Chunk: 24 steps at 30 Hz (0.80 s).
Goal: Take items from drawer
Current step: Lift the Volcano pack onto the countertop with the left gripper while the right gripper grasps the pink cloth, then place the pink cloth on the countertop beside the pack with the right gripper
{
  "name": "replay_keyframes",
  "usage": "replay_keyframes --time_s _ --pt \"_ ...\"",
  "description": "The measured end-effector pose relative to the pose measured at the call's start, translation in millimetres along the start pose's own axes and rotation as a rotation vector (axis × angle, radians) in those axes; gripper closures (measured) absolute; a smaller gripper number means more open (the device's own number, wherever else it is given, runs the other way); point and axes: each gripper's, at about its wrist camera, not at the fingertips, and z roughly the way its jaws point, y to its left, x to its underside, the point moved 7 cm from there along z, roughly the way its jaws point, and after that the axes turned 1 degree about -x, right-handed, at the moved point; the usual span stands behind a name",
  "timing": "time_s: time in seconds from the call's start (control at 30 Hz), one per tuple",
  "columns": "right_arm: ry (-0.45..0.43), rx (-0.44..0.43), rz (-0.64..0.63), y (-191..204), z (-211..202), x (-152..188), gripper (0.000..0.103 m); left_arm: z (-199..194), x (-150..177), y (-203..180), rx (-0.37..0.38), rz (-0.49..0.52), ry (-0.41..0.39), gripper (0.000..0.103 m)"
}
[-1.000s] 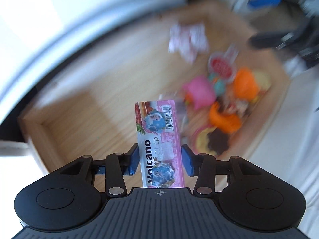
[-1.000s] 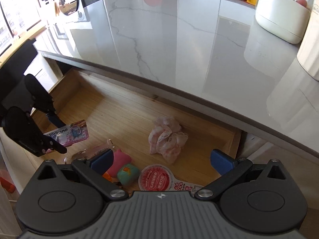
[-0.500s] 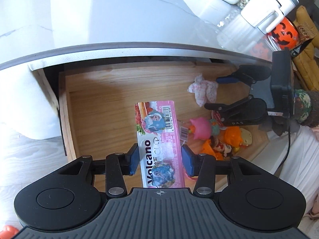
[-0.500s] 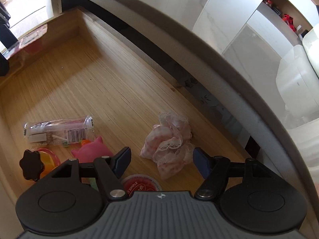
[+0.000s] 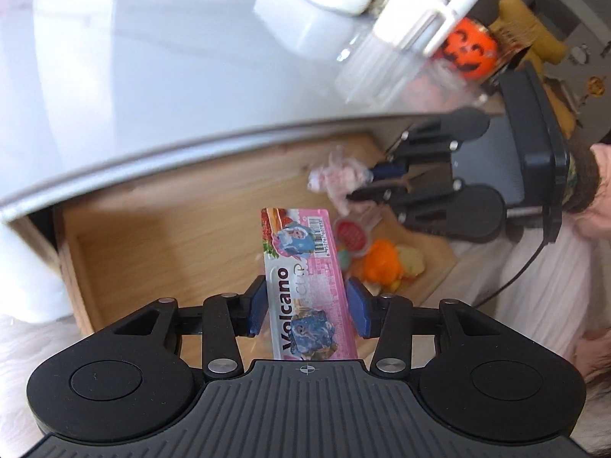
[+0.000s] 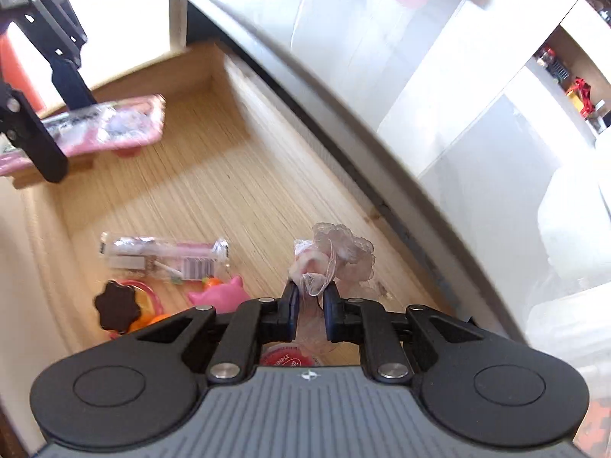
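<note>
The open wooden drawer sits under a white marble counter. My left gripper is shut on a pink "Volcano" snack pack, held above the drawer. That pack shows at the upper left in the right wrist view. My right gripper is shut on a pink lace scrunchie near the drawer's back wall; from the left wrist view the scrunchie sits at the right gripper's tips. Still lying in the drawer are a clear wrapped packet, a pink pig toy and a red-lidded cup.
Orange and yellow toys crowd the drawer's right end. A dark flower-shaped toy lies by the front wall. On the counter stand white containers and an orange pumpkin. A person's pink sleeve is at the right.
My right gripper has closed on the lace scrunchie, which it was straddling open half a second ago. The left gripper has lifted the Volcano pack higher and further from the drawer.
</note>
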Motion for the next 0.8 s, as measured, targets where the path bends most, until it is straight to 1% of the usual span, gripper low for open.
replay_keyframes --time_s 0.03,0.07,0.1,0.13,0.2,0.23,0.3,0.37,0.4,0.43,0.47,0.53,0.63,0.7,0.73,0.8 --pt "-0.031 -0.010 0.023 -1.8 -16.4 -2.4 0.090 -7.9 -13.1 -5.3 0.010 0.001 -0.043 0.055" --pt "-0.064 -0.021 0.050 -3.6 -32.7 -2.1 0.090 -17.1 -34.2 -9.5 0.005 -0.005 -0.097 0.055" --pt "-0.090 -0.027 0.072 -5.1 -44.8 -0.9 0.090 -21.5 -51.4 -11.2 -0.012 -0.009 -0.132 0.055" --pt "-0.126 -0.028 0.098 -8.9 -59.4 -2.9 0.090 -24.0 -70.9 -11.5 -0.040 -0.015 -0.166 0.055" --pt "-0.177 -0.023 0.143 -17.5 -76.8 2.1 0.090 -19.3 -115.7 -7.5 -0.121 -0.041 -0.231 0.055" --pt "-0.197 -0.024 0.172 -22.7 -81.9 4.4 0.090 -12.5 -133.7 -4.0 -0.151 -0.052 -0.252 0.055" --pt "-0.228 -0.020 0.217 -30.8 -89.7 7.9 0.090 13.7 -170.1 6.4 -0.219 -0.062 -0.295 0.055" --pt "-0.248 -0.001 0.256 -38.3 -92.2 12.1 0.090 44.7 -191.1 18.6 -0.288 -0.050 -0.301 0.056" --pt "-0.252 0.004 0.272 -40.7 -91.9 14.9 0.090 61.9 -196.0 29.2 -0.333 -0.057 -0.291 0.058" --pt "-0.257 0.009 0.283 -45.7 -92.6 16.0 0.090 73.9 -199.2 37.1 -0.368 -0.067 -0.282 0.054" --pt "-0.268 0.017 0.288 -46.6 -94.1 15.3 0.090 80.8 -200.2 41.4 -0.379 -0.075 -0.284 0.055" --pt "-0.303 0.014 0.302 -50.4 -104.6 15.5 0.090 81.6 -201.9 45.3 -0.373 -0.093 -0.316 0.055" --pt "-0.351 -0.012 0.339 -57.6 -130.4 12.4 0.090 47.9 -197.6 42.7 -0.354 -0.100 -0.411 0.055" --pt "-0.383 -0.011 0.360 -69.5 -143.0 1.4 0.090 13.2 -189.1 34.5 -0.364 -0.065 -0.490 0.055" --pt "-0.402 -0.004 0.370 -76.7 -147.7 -6.2 0.090 -1.8 -180.6 29.9 -0.363 -0.042 -0.512 0.055" --pt "-0.441 0.021 0.385 -94.4 -151.6 -26.6 0.090 -21.1 -160.6 20.6 -0.343 -0.008 -0.515 0.055"
